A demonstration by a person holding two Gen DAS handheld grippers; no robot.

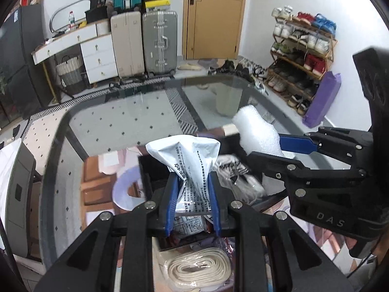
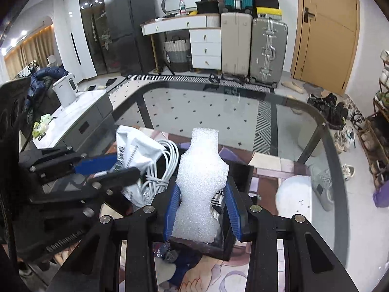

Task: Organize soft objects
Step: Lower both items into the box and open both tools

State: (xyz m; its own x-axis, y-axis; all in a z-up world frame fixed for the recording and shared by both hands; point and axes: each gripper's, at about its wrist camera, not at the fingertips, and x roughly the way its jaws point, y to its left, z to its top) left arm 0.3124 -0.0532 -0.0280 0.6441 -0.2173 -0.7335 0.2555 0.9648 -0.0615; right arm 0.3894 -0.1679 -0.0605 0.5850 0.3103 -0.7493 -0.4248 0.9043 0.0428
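My left gripper (image 1: 193,177) is shut on a crumpled white mailer bag (image 1: 187,160) with black print, held up over a black open box (image 1: 155,172). In the right wrist view, the left gripper (image 2: 121,168) is at the left with the same bag (image 2: 136,148). My right gripper (image 2: 202,185) is shut on a white foam piece (image 2: 201,170) that stands upright between its blue pads, above the black box (image 2: 240,172). From the left wrist, the right gripper (image 1: 265,146) and its foam (image 1: 257,129) sit just right of the bag.
A coil of white cable (image 2: 165,160) lies beside the box. A cream strap in clear plastic (image 1: 199,267) lies near me. All rest on a glass table (image 2: 218,107). A shoe rack (image 1: 301,56), suitcases (image 1: 158,41) and a side cabinet with a kettle (image 2: 65,92) surround it.
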